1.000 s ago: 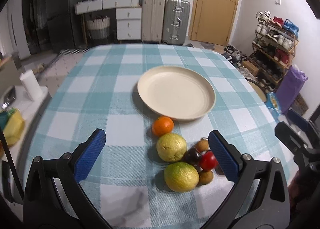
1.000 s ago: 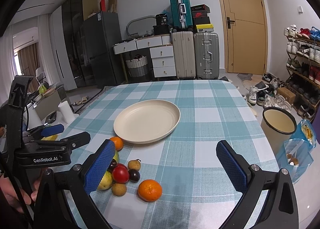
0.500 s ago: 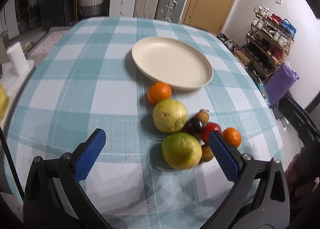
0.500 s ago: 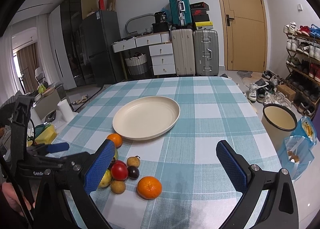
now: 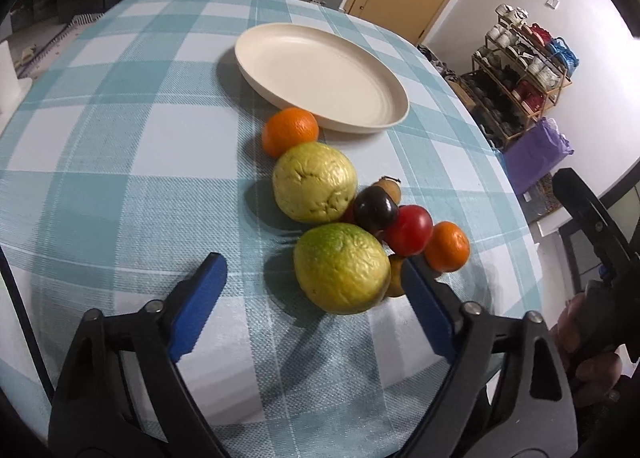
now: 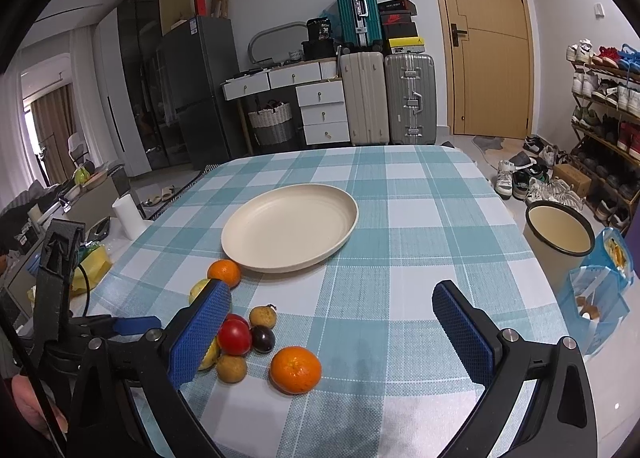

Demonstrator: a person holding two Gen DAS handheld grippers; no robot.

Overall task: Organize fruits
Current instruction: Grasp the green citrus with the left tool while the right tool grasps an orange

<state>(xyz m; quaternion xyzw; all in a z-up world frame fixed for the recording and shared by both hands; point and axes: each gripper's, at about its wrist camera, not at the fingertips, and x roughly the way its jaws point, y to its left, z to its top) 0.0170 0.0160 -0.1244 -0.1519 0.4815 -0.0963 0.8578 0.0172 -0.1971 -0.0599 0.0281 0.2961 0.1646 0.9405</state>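
While the fruits sit bunched on the desk (image 5: pixel 120 106) just beside the bare plate (image 5: pixel 320 74), left tongs (image 5: pixel 316 298) have just been closing, partly open around the near green guava (image 5: pixel 342 268), pads not yet touching. Step: first grasp. Next: seat, squeeze, lift to plate. Right tongs (image 6: pixel 332 330) wide open, holding nothing.

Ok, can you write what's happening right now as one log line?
left gripper: jaws just been closing, around green-yellow fruit, not gripping | right gripper: open, nothing between | plate: no fruit on it
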